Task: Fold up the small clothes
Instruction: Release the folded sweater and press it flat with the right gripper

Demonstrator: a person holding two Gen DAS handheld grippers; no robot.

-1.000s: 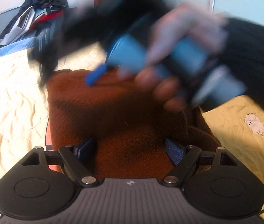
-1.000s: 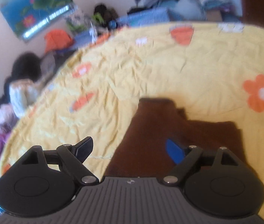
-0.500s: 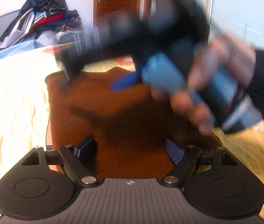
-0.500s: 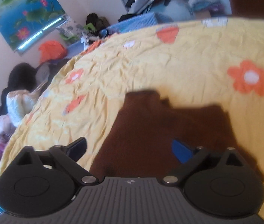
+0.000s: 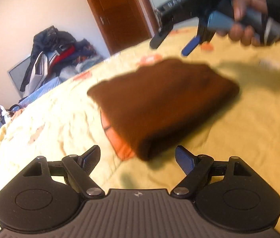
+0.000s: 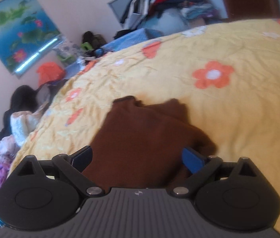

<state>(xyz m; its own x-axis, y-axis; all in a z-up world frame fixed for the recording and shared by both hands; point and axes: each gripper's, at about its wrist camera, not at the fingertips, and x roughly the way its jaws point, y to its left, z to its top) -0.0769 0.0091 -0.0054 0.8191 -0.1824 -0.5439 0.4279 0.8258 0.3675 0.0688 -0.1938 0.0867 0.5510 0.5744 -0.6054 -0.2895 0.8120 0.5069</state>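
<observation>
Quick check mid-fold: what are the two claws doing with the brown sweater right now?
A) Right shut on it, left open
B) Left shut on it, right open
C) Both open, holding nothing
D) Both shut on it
C: the left claw and right claw both gape wide, and the brown sweater lies folded on the yellow bedspread, ungripped.

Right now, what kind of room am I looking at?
Most likely a bedroom in a home. A yellow flowered bedspread covers a bed where a folded brown garment lies, clothes are heaped by the wall, and a wooden door stands behind.
</observation>
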